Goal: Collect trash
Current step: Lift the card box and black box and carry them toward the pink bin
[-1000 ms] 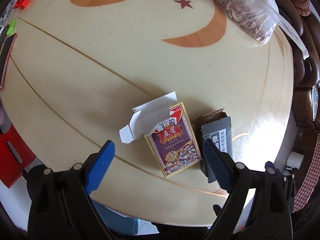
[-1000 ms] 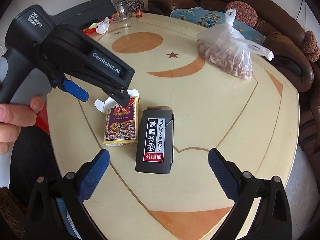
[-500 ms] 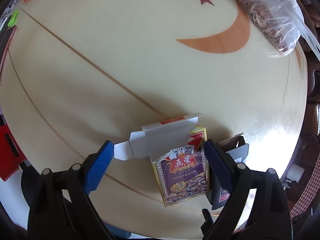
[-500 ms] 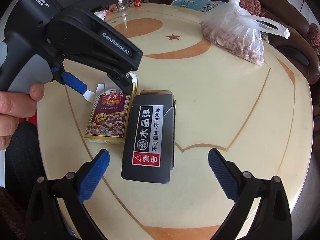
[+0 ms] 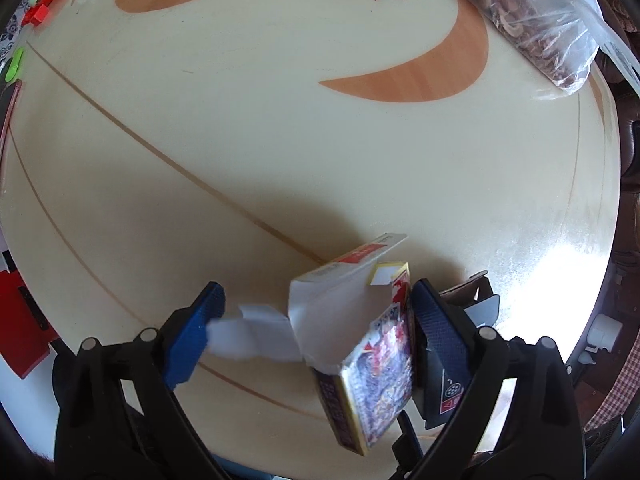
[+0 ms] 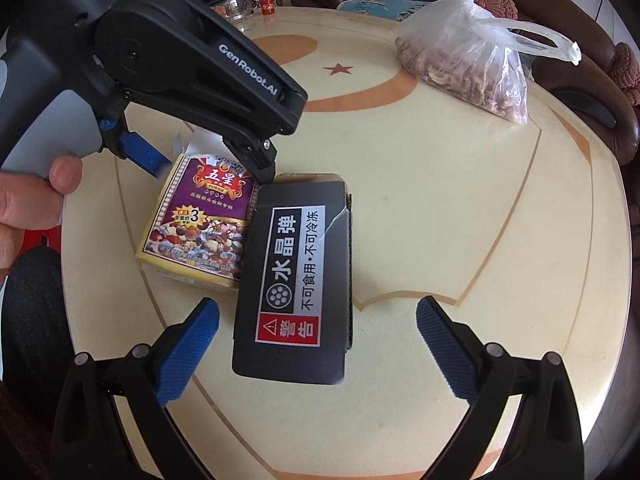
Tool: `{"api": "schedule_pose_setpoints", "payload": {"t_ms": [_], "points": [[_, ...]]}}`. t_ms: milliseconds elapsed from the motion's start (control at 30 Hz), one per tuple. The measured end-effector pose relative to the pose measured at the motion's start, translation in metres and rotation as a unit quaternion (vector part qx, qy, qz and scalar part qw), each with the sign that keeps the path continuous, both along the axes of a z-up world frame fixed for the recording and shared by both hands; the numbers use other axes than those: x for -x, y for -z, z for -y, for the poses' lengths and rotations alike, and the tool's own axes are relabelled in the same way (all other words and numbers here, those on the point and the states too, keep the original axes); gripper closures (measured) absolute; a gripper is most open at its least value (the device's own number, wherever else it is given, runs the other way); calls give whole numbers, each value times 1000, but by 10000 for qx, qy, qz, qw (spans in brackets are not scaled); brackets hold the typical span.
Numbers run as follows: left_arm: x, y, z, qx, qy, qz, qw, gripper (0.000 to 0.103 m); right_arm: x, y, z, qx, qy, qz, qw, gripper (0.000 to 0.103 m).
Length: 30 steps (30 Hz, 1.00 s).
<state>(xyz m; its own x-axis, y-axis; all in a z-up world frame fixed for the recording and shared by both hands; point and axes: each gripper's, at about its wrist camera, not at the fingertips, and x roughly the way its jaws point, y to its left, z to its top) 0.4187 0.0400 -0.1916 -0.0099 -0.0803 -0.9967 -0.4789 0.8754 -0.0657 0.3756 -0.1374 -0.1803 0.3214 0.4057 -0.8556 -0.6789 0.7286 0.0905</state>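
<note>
Straddling the card box (image 5: 376,344), the left gripper (image 5: 316,336) has its jaws spread, just widening.

Between the left gripper's blue-padded fingers (image 5: 438,332) lies a purple, yellow-edged cardboard card box (image 5: 380,356) with a white open flap. Beside its right finger sits a black rectangular box (image 6: 296,280) with a white-and-red label. Beyond the fingers, the cream round table (image 5: 248,128) carries orange crescents and a red star.
</note>
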Motion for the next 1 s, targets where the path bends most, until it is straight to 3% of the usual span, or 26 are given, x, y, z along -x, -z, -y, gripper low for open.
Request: {"api": "schedule_pose_setpoints", "payload": {"t_ms": [100, 167, 300, 367, 500, 600, 1000], "points": [[-8, 7, 10, -144, 106, -153, 9997, 17, 0, 0, 1, -48, 25, 7, 10000, 10], [-9, 7, 16, -344, 242, -137, 9990, 21, -1, 1, 1, -28, 24, -12, 10000, 28], [-11, 6, 16, -346, 279, -142, 9989, 26, -2, 2, 1, 63, 48, 96, 9999, 41], [-10, 3, 15, -379, 329, -86, 9987, 39, -2, 1, 1, 127, 88, 184, 9997, 49], [-10, 0, 13, -382, 464, -82, 9982, 55, -4, 0, 3, 112, 170, 180, 9996, 49], [-9, -3, 17, -359, 618, -82, 9974, 77, -3, -1, 2, 129, 248, 202, 9994, 49], [30, -31, 12, -365, 1335, 309, 9899, 81, 10, -32, 19, 236, 767, 367, 9961, 49]]}}
